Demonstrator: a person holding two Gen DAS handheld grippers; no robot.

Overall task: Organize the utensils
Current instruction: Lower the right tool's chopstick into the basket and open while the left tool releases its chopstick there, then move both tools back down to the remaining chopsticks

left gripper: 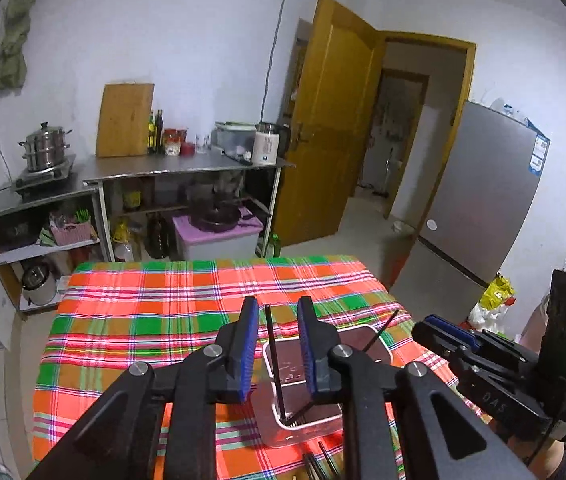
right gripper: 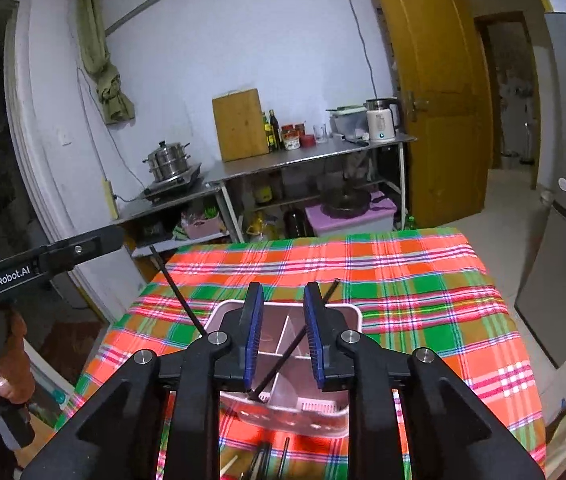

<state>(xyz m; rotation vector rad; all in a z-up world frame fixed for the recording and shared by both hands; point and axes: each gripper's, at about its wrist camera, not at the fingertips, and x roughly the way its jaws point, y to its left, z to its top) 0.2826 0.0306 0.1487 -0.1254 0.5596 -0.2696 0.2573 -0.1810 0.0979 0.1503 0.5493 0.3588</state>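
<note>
A pale plastic utensil holder (left gripper: 385,350) (right gripper: 353,310) with an inner divider stands on the plaid-covered table (left gripper: 155,320) (right gripper: 423,300). Two black chopsticks stand in it. One chopstick (left gripper: 273,356) rises nearly upright between the blue pads of my left gripper (left gripper: 277,302), which is open and does not touch it. The other chopstick (right gripper: 279,364) leans to the right between the pads of my right gripper (right gripper: 284,288), also open with no pad pressing on it. Both grippers hover just over the holder. The right gripper (left gripper: 441,326) shows beside the left one.
Several loose chopsticks (left gripper: 315,466) (right gripper: 263,460) lie on the cloth in front of the holder. Beyond the table stand steel shelves with a steamer pot (left gripper: 45,148), a cutting board and a kettle. A grey fridge (left gripper: 495,200) and an open wooden door (left gripper: 335,120) are on the right.
</note>
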